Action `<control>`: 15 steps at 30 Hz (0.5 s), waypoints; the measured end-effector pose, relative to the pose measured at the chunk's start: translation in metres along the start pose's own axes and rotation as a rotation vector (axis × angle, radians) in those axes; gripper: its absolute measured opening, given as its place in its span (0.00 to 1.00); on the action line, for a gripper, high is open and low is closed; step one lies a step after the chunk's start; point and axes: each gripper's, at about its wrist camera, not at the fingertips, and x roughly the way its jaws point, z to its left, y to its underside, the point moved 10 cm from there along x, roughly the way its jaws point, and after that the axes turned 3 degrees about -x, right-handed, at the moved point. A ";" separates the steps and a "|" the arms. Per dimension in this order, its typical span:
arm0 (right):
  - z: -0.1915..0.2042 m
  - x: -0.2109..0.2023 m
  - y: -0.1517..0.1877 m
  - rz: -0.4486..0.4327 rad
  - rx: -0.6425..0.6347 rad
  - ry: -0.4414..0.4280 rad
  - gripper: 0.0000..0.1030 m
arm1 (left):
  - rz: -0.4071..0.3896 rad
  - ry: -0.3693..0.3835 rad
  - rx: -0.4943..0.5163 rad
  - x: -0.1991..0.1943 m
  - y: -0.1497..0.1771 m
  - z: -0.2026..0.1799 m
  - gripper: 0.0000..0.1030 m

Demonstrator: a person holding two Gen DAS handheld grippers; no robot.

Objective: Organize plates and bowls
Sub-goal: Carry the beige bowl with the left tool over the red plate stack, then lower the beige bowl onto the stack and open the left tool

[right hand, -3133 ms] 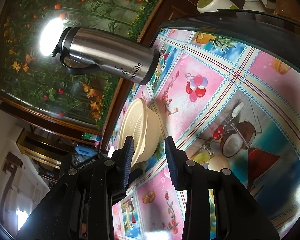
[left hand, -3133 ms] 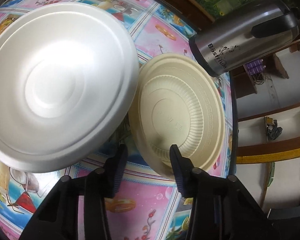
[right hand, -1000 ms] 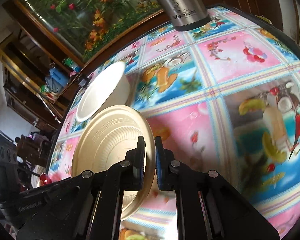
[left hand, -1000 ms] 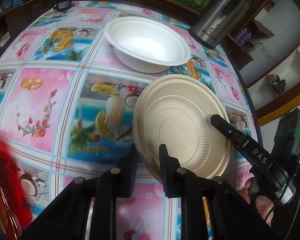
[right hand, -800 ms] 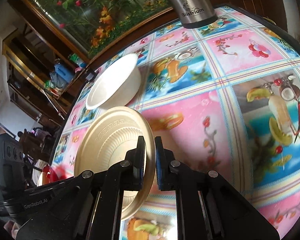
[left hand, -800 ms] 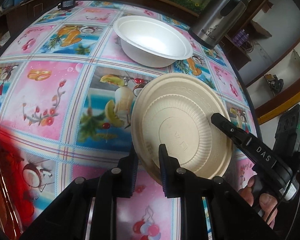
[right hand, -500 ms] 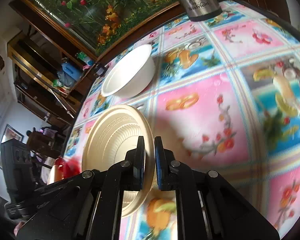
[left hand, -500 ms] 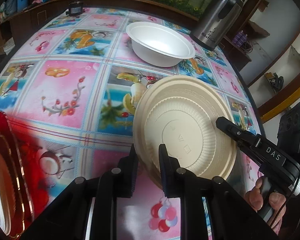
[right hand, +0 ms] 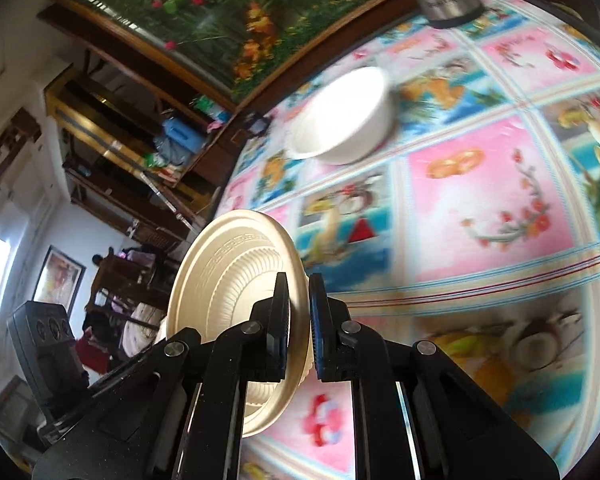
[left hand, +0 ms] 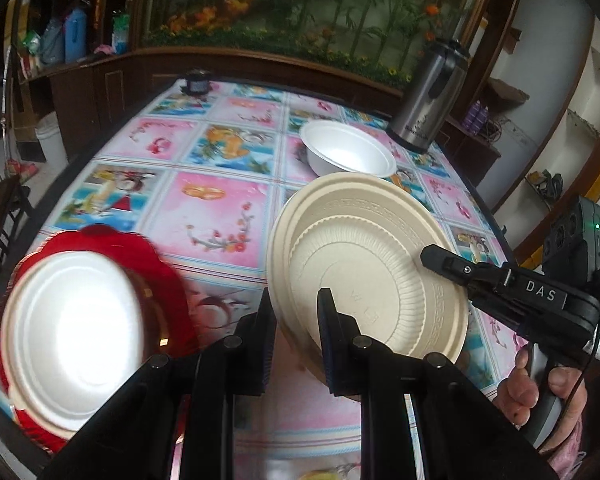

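Cream plate (left hand: 364, 264) held tilted above the patterned desk (left hand: 220, 200), its rim pinched on opposite sides by the nearly closed left hand-held gripper (left hand: 294, 312) and right hand-held gripper (right hand: 299, 312); white bowl (left hand: 346, 154) farther back beside steel flask (left hand: 430, 96); another white bowl on red tray (left hand: 156, 264), near-left.

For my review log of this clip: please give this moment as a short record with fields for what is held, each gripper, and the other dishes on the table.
held: cream plate, lifted and tilted over the table
left gripper: shut on the plate's near rim
right gripper: shut on the plate's opposite rim
white bowl: upright on the table, near the steel flask
red tray: near left, a white dish in it
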 end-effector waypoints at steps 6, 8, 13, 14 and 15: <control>0.057 0.019 0.010 0.026 -0.065 -0.046 0.09 | -0.060 -0.022 -0.063 -0.036 -0.005 0.045 0.18; 0.077 0.029 0.014 0.042 -0.087 -0.067 0.09 | -0.079 -0.042 -0.076 -0.048 -0.006 0.060 0.18; 0.127 0.066 0.032 0.107 -0.135 -0.108 0.09 | -0.098 -0.080 -0.151 -0.070 -0.005 0.111 0.18; 0.134 0.073 0.036 0.120 -0.143 -0.112 0.09 | -0.097 -0.084 -0.162 -0.072 -0.004 0.117 0.18; 0.141 0.081 0.040 0.131 -0.150 -0.115 0.09 | -0.092 -0.094 -0.180 -0.073 -0.002 0.129 0.18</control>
